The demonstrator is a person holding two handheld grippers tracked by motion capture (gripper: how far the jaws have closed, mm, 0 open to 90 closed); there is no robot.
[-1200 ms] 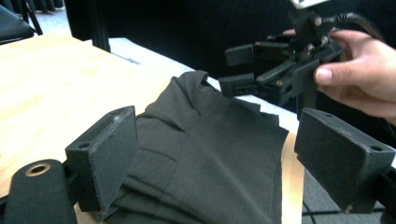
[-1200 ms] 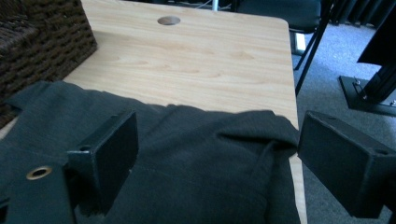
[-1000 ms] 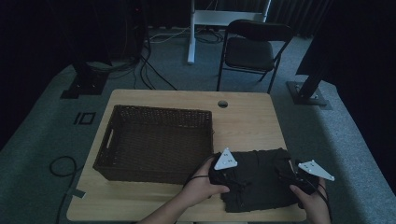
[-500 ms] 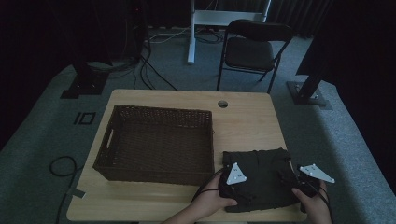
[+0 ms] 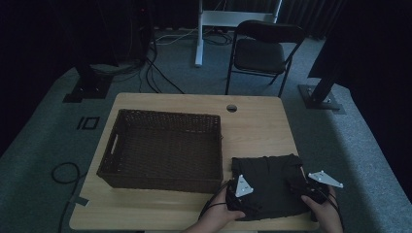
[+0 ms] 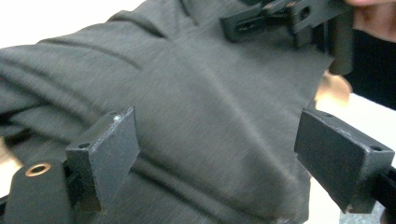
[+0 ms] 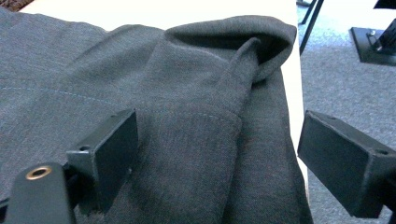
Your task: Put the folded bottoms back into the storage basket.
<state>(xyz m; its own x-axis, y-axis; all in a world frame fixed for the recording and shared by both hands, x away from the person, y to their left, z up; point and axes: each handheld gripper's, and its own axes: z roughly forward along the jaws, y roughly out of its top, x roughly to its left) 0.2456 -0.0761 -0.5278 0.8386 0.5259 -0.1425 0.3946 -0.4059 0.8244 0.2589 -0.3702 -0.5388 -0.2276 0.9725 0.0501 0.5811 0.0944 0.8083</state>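
Cloth (image 5: 269, 182) lies between both spread tongs (image 6: 215, 154).

The wicker basket (image 5: 163, 148) sits on the left half of the table (image 5: 257, 124). Just right of the basket, at the table's near right corner, lies the folded cloth (image 5: 267, 182). The left gripper (image 5: 239, 200) rests on the cloth's near edge on the basket side, the right gripper (image 5: 311, 191) on its far side from the basket. Behind the table, right of the basket, stands a folding chair (image 5: 262, 53).
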